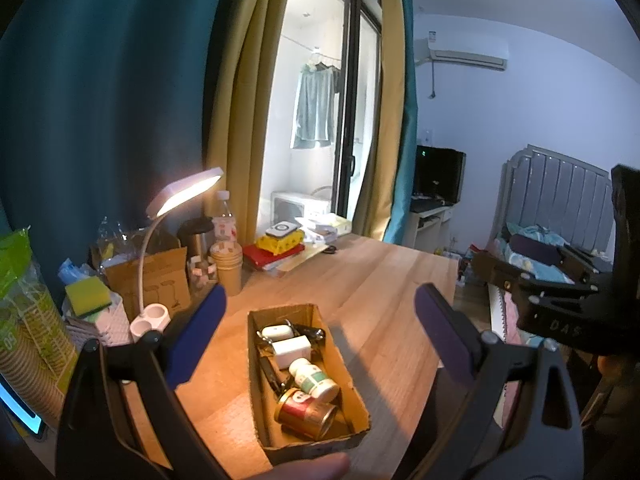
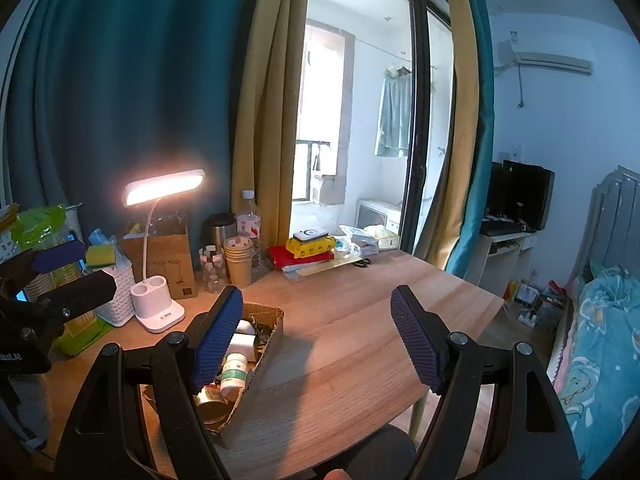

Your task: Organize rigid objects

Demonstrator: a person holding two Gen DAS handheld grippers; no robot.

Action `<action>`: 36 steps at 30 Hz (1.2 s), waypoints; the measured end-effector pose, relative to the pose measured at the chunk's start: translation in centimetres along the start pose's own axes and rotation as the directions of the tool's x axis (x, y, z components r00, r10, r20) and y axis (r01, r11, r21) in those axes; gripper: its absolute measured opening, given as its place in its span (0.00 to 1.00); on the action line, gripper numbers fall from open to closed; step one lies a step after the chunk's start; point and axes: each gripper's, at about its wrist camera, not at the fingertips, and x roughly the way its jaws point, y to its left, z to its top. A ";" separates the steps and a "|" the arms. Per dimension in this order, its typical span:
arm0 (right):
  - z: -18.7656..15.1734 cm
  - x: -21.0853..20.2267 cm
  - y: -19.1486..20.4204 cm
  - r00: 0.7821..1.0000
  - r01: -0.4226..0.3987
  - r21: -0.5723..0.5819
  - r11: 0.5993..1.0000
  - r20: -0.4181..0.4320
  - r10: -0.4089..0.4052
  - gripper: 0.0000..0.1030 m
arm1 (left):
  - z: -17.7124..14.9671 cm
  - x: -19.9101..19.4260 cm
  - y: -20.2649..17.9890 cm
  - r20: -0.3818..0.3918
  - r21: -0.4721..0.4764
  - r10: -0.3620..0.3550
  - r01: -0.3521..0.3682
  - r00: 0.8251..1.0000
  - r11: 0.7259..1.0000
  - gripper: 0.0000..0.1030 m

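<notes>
A cardboard box (image 1: 256, 376) lies on the wooden table (image 1: 360, 280). It holds a red and gold can (image 1: 306, 414), a white pill bottle with a green label (image 1: 314, 380), a white charger block (image 1: 291, 348), a white earbud case (image 1: 277, 332) and dark items beneath. My left gripper (image 1: 320, 312) is open and empty, above the box. My right gripper (image 2: 316, 328) is open and empty, to the right of the box (image 2: 264, 344); the bottle (image 2: 234, 372) and can (image 2: 212, 402) show beside its left finger. The right gripper also shows in the left wrist view at the far right (image 1: 568, 292).
A lit white desk lamp (image 2: 160, 276), a white basket with sponges (image 2: 114, 280), a brown carton (image 2: 164, 256), paper cups (image 2: 239, 260), bottles and stacked books (image 2: 304, 254) line the table's far side. Scissors (image 2: 362, 263) lie by the window. A bed (image 2: 600, 340) stands right.
</notes>
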 end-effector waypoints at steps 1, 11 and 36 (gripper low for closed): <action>0.0 0.0 0.0 1.000 -0.001 0.000 1.000 0.000 0.001 0.77 | 0.0 0.0 0.0 0.000 0.000 0.001 -0.001 1.000 1.000 0.94; -0.1 0.3 -0.1 1.000 -0.001 0.000 1.000 -0.009 0.001 0.77 | 0.1 0.0 0.4 -0.008 -0.004 0.001 -0.001 1.000 1.000 0.94; -0.5 0.5 -0.3 1.000 0.004 0.012 1.000 -0.020 -0.004 0.77 | -0.1 0.2 0.5 -0.015 -0.016 0.010 -0.010 1.000 1.000 0.94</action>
